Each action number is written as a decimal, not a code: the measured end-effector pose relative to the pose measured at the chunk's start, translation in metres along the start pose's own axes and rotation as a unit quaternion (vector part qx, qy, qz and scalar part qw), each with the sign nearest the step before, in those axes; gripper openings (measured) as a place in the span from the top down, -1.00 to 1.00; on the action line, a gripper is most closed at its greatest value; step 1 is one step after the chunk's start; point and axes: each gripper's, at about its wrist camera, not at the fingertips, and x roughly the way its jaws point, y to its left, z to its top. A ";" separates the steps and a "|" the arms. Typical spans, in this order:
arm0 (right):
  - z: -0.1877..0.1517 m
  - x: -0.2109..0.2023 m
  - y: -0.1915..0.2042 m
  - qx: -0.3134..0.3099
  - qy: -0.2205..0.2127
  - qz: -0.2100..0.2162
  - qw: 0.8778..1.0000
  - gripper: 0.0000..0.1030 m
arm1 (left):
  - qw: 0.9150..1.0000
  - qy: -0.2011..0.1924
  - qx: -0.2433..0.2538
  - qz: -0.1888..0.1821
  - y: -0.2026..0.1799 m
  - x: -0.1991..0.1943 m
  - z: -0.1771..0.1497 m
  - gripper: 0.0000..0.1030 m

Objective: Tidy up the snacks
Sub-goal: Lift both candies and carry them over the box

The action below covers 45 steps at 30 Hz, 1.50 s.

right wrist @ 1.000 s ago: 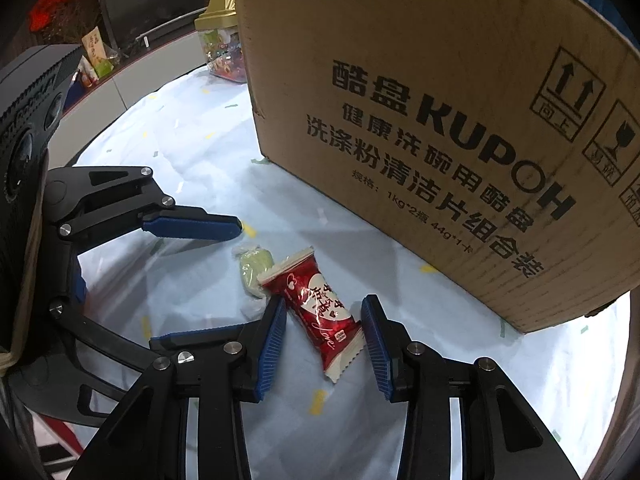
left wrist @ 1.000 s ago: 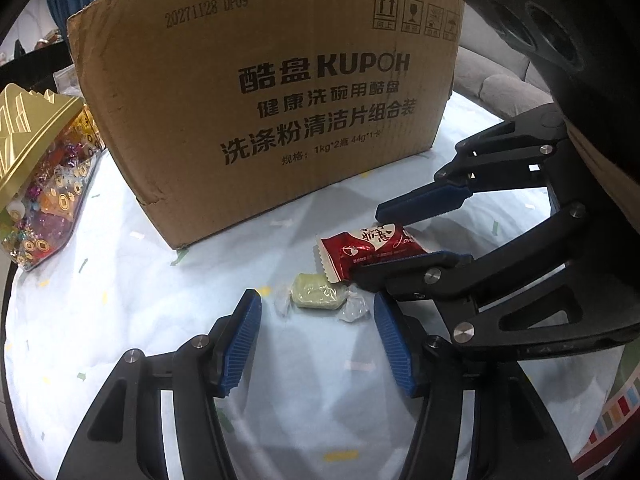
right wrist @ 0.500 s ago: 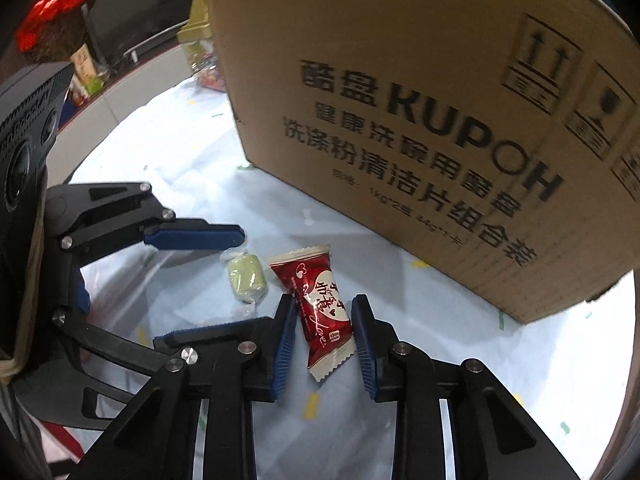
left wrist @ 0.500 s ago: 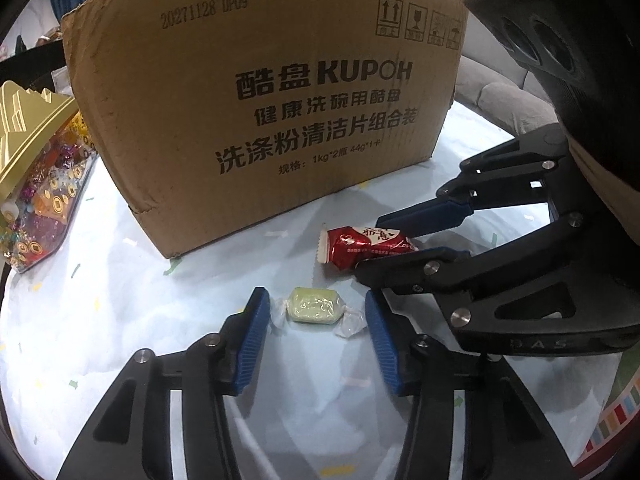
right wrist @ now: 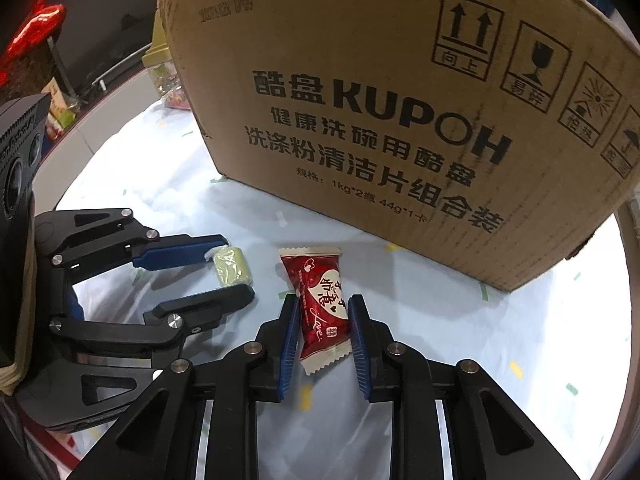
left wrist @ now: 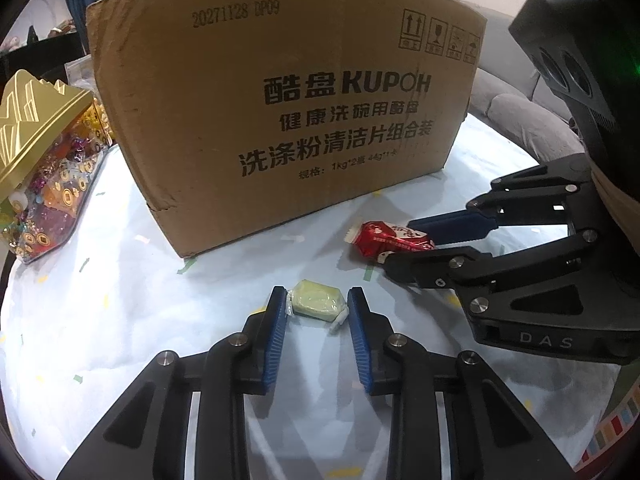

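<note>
Closing in on two sweets at once, a pair of hand-held grippers works the front of a table spread with a pale, confetti-flecked cloth [left wrist: 120,320]. Nearest the lens, the left gripper [left wrist: 317,303] has just been drawing its jaws together, and its blue pads now press on either twisted end of a green wrapped candy [left wrist: 316,301] lying on the cloth. Just to its right, the right gripper [right wrist: 322,312] has likewise been narrowing, and its jaws clamp the lower half of a red snack packet [right wrist: 320,304], whose crimped top end pokes out ahead of the fingertips and whose bottom end trails back between the fingers. Both sweets appear to rest on the table, not yet lifted. Beyond them stands a large cardboard box [left wrist: 280,112], printed with black lettering and handling symbols, its near wall rising well above both grippers; what it holds cannot be seen from here. Farther off to the left sits a gold-lidded candy jar [left wrist: 44,168] packed with bright wrapped sweets. The step in hand looks to be the pick-up, with both grasps all but set. The next move probably calls for raising both pieces clear of the cloth and high enough to pass the box's top edge, if that is where they belong, while keeping the slippery wrappers from sliding out of the pads.
</note>
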 end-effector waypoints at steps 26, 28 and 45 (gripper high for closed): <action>0.013 -0.076 0.025 0.050 -0.044 -0.057 0.996 0.51 | 0.995 -0.030 -0.053 0.077 -0.004 -0.072 0.026 0.40; 0.014 -0.083 0.027 0.052 -0.050 -0.060 0.996 0.51 | 0.994 -0.032 -0.062 0.084 -0.005 -0.078 0.029 0.40; 0.028 -0.137 0.024 0.077 -0.094 -0.068 0.990 0.51 | 0.988 -0.068 -0.079 0.114 -0.018 -0.128 0.061 0.40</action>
